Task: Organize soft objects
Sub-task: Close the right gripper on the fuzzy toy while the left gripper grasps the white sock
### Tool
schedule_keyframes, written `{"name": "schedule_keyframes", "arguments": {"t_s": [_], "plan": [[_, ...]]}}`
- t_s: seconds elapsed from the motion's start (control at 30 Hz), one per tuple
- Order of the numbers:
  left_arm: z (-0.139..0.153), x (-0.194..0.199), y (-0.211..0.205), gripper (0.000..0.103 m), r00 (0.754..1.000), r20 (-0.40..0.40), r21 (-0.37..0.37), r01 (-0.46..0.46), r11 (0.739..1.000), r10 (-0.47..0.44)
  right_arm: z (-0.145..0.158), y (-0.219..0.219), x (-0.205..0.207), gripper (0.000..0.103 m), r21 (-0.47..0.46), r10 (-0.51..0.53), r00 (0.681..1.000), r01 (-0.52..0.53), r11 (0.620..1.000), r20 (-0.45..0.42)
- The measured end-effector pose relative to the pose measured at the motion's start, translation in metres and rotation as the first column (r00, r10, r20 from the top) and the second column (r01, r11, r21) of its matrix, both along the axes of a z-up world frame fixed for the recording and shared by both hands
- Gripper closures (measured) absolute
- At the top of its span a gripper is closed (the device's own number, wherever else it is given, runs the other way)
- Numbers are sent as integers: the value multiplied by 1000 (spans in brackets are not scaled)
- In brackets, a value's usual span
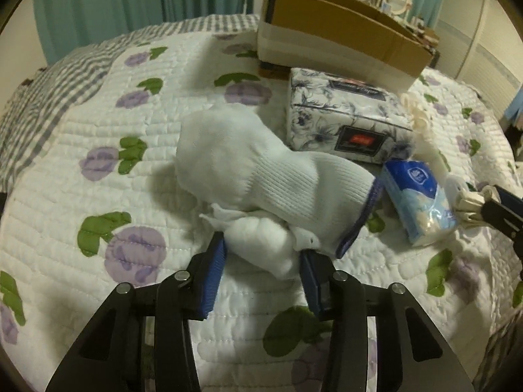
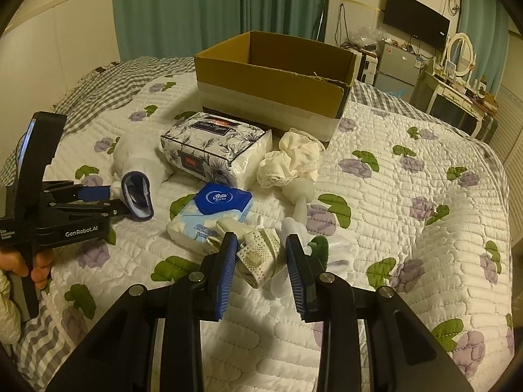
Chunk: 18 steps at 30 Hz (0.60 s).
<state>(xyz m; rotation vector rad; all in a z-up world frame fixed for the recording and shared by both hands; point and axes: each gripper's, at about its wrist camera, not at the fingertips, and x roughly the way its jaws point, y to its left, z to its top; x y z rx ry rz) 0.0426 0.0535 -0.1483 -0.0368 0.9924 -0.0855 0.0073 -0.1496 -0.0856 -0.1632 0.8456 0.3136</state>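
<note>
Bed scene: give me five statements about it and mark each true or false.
1. The cardboard box stands open at the top. True.
2. The blue tissue pack lies inside the box. False: it lies on the quilt.
3. The white sock has a dark blue cuff. True.
4. The left gripper has white cloth between its fingers. True.
5. The right gripper points at bare quilt. False: a cream bundle sits between its fingers.
</note>
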Motion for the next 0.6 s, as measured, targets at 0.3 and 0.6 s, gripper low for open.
{"name": "schedule_keyframes", "arguments": {"t_s": [0.3, 0.6], "plan": [[40, -24, -11, 66, 992, 119, 41, 42, 998, -46, 19, 6, -13, 73, 7, 7, 999, -7, 1000, 39], [101, -45, -19, 66, 966, 245, 34, 82, 996, -88, 57, 8, -26, 73, 51, 7, 994, -13, 999, 109]]}}
